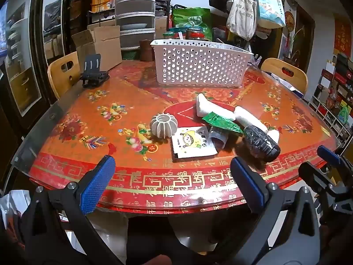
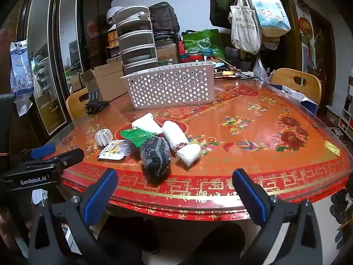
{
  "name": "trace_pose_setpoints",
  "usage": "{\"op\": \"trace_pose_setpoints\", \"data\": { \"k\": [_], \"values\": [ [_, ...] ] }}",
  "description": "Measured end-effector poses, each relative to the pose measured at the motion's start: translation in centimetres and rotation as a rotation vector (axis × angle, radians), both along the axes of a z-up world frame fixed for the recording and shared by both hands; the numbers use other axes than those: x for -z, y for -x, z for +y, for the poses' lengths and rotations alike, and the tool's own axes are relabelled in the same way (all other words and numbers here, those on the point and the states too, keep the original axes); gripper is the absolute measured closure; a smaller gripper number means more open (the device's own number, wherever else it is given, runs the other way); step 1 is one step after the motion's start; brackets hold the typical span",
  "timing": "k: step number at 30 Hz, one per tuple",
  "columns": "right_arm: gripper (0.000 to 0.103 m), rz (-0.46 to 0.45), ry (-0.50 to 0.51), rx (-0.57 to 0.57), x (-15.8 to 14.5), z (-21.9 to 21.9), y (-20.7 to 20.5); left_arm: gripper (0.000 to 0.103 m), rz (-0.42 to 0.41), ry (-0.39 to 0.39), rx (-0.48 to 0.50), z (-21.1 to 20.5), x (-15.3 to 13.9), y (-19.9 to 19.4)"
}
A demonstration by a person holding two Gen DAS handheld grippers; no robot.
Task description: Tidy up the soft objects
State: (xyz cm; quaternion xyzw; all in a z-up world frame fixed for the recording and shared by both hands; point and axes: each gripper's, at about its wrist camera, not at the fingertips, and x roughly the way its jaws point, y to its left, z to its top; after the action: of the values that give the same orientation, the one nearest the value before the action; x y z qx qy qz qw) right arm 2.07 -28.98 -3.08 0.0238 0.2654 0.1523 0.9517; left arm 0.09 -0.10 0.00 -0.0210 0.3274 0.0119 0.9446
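Observation:
A pile of soft items lies on the red patterned table (image 1: 88,132): a black wrapped bundle (image 1: 261,143), two white rolls (image 1: 211,108) (image 1: 249,117), a green packet (image 1: 220,121), a cartoon-printed white packet (image 1: 193,142) and a grey ribbed ball (image 1: 162,125). Behind them stands a white perforated basket (image 1: 198,64). My left gripper (image 1: 172,159) hangs open over the table's near edge, short of the pile. In the right wrist view my right gripper (image 2: 175,172) is open too, just in front of the black bundle (image 2: 155,156) and a white bundle (image 2: 189,153). Neither holds anything.
A black phone stand (image 1: 93,72) sits at the table's far left, beside an open cardboard box (image 1: 103,44). Wooden chairs (image 1: 64,72) (image 1: 284,72) flank the table. Jars, bags and stacked containers crowd the back behind the basket (image 2: 169,86).

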Motion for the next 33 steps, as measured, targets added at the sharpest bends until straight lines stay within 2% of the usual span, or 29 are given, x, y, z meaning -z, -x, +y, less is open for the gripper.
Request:
{"op": "trace_pose_setpoints", "data": {
  "k": [8, 10, 33],
  "values": [
    [0.0, 0.008, 0.002, -0.001, -0.1, 0.0, -0.1, 0.0, 0.001, -0.007, 0.004, -1.0, -0.4, -1.2],
    [0.0, 0.002, -0.004, 0.001, -0.1, -0.2, 0.1, 0.0, -0.024, -0.003, 0.005, -0.5, -0.3, 0.3],
    [0.0, 0.001, -0.005, -0.001, -0.4, 0.0, -0.1, 0.0, -0.028, 0.016, 0.007, -0.2, -0.6, 0.3]
  ]
}}
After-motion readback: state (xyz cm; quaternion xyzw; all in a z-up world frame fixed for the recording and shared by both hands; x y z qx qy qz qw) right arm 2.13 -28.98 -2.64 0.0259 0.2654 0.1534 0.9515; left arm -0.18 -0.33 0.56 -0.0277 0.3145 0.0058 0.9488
